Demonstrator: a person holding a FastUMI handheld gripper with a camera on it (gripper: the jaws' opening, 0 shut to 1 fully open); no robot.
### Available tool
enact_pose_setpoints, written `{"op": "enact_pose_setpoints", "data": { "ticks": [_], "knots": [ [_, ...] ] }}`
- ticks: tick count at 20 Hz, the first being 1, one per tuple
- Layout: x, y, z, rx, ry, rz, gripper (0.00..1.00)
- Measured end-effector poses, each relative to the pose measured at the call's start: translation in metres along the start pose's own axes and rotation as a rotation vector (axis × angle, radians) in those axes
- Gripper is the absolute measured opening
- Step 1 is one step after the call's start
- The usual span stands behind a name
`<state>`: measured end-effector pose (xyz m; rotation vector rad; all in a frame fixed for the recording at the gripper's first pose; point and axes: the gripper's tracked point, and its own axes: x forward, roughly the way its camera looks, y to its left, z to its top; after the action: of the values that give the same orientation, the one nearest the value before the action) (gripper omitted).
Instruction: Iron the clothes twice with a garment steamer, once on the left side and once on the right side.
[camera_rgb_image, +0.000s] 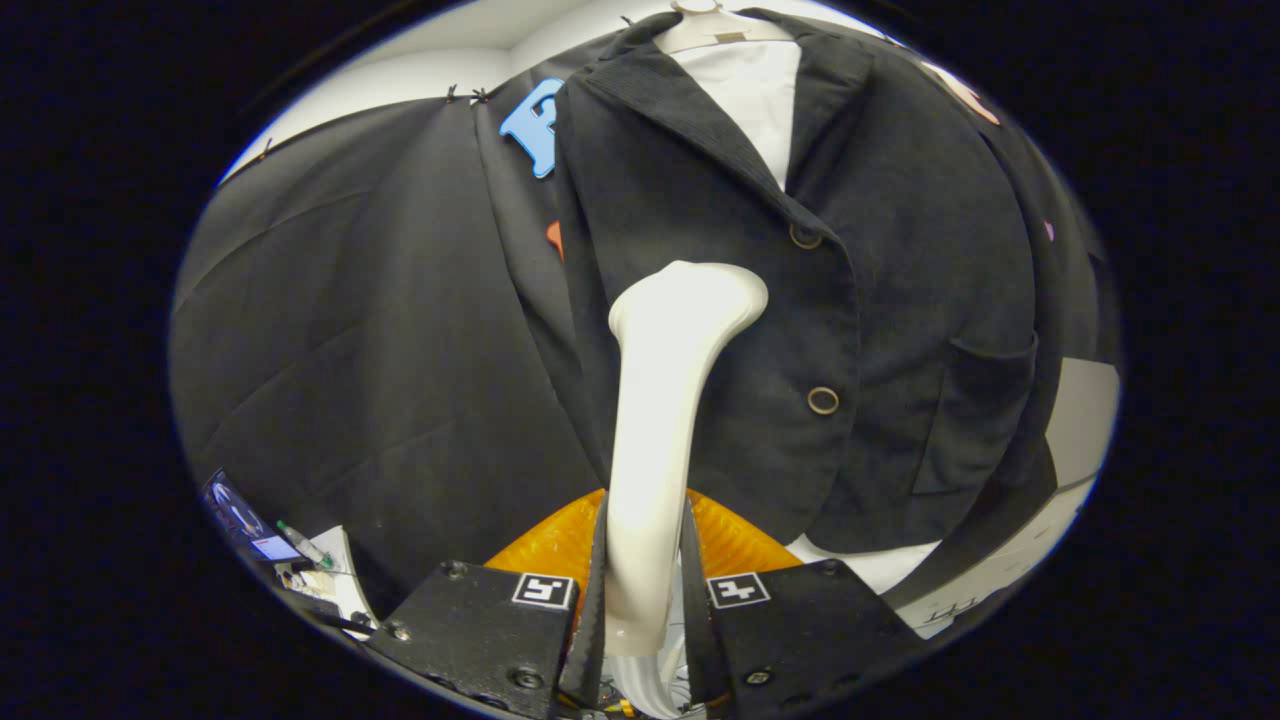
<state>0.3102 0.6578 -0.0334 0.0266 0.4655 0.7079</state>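
A white garment steamer (660, 420) stands upright between my two black fingers (592, 590), which press on its handle from both sides. My gripper (640, 610) is shut on it. The steamer's head points up and to the right. It sits against the chest of a dark corduroy jacket (900, 300), on the panel left of the button line. The jacket hangs on a hanger (712, 25) over a white shirt (755, 95). Two round buttons (823, 400) run down its front, just right of the steamer head. A patch pocket (985, 400) lies further right.
An orange ribbed object (735, 540) lies below the jacket hem, just beyond my fingers. Black cloth (350, 330) covers the booth wall to the left. A small screen and some papers (300, 560) sit low at the left. A white surface (1080, 420) shows past the jacket's right side.
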Motion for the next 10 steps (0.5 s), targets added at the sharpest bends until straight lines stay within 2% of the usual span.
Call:
{"op": "enact_pose_setpoints", "data": {
  "ticks": [10],
  "knots": [
    [0.0077,-0.0059,0.0019,0.039,0.048,-0.003,0.36]
  ]
}}
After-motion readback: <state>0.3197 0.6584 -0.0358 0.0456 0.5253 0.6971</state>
